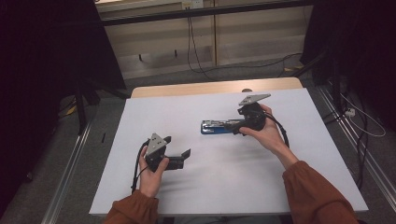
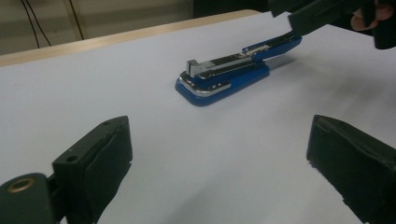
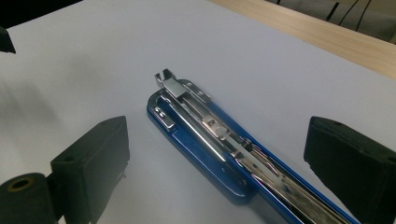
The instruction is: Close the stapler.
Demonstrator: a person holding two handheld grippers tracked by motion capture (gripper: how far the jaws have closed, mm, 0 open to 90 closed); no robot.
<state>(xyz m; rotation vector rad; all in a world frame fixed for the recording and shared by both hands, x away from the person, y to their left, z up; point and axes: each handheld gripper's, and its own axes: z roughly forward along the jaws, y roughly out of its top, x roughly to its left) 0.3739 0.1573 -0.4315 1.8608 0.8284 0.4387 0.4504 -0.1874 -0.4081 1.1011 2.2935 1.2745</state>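
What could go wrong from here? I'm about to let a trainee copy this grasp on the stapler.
1. The right gripper straddles the blue stapler with its fingers open over the exposed metal staple channel; closing may slip on that smooth metal.
2. The stapler lies loose on the white table; a push could slide it.
3. The left gripper hangs open, apart from the stapler, bracing nothing.

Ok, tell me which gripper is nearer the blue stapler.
Right. The right gripper is at the stapler, jaws open astride its rear end; the left gripper is open, apart from it, nearer the person.
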